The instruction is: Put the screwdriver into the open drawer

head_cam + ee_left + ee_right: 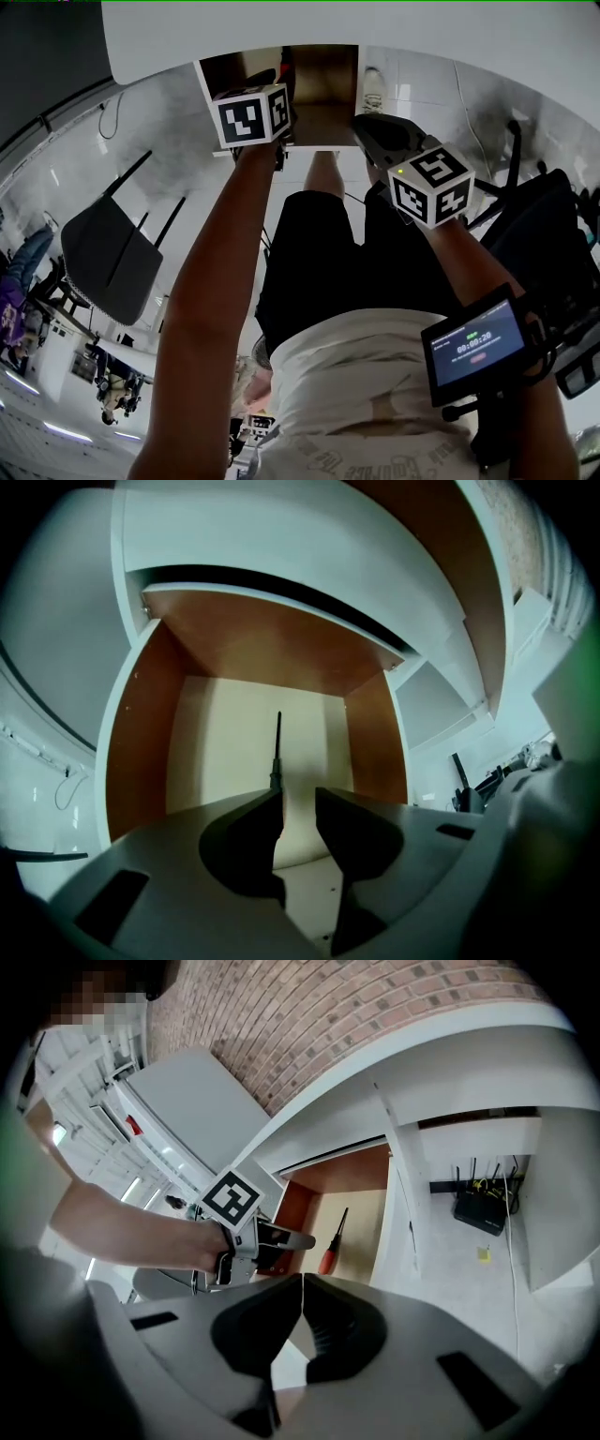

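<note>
your left gripper (298, 799) hangs over the open drawer (136, 752), a white-fronted box with orange-brown wooden side walls and a cream floor that fills the middle of the left gripper view. its jaws stand a narrow way apart. the gap between them shows only the cream floor, so nothing is pinched there.

the screwdriver (334, 1239), with an orange-red handle and a thin dark shaft, lies on the drawer floor. in the right gripper view it sits just right of centre, handle lower and shaft slanting up toward the back of the drawer. the tip of your left gripper is just beside the handle (whether they touch is too fine to tell). in the left gripper view only the shaft shows, running straight up the centre of the frame from behind the left jaw's tip; the handle is hidden behind that jaw.

your right gripper (302, 1281) stays outside the drawer, at the lower centre of its own view. its jaws are pressed together with nothing between them.

in the head view the drawer sits at the top centre, with both of your forearms reaching up toward it. a small dark screen (473, 347) is strapped at the lower right.

a black router with antennas (480, 1209) lies on the pale floor at the right of the right gripper view, and a red brick wall (375, 1007) crosses its top.
</note>
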The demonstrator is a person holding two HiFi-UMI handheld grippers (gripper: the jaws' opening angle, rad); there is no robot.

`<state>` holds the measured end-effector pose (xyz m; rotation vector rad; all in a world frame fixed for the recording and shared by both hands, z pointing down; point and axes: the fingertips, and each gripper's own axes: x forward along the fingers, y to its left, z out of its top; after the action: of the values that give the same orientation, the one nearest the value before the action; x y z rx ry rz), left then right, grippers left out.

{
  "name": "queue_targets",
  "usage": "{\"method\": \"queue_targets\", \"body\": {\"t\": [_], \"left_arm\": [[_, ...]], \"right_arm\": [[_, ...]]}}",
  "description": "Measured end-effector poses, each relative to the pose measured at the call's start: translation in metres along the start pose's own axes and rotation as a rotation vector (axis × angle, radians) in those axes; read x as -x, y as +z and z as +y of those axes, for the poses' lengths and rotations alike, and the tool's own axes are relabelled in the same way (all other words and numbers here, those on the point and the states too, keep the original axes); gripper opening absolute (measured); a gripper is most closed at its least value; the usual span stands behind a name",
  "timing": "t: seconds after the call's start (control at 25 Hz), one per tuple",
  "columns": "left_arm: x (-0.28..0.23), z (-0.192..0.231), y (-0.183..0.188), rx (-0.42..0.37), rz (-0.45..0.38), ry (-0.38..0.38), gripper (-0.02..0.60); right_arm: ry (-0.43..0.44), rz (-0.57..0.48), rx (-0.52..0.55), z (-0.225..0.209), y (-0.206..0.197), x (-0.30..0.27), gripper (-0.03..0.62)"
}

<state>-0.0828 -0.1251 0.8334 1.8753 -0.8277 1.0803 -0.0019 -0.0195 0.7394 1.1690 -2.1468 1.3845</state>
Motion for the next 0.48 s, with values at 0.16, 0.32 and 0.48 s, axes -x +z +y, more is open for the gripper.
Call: {"method": "queue_targets", "body": {"t": [0.16,0.32,0.48], "left_arm": [[0.004,-0.011,-0.01,0.014,-0.052,-0.032,0.083],[0.031,-0.001,-0.007,0.035,-0.097,-0.056,0.05],[0.078,0.005,0.001,0.038,-0.145,-0.081,0.034]], "right_arm": [[0.001,0.003,0.009,-0.006,-0.008,0.003,0.023],[0.002,0.011,0.026,0.012,0.011,0.0,0.023],[-0.003,0.012,0.06,0.044,0.032,0.002,0.023]]}}
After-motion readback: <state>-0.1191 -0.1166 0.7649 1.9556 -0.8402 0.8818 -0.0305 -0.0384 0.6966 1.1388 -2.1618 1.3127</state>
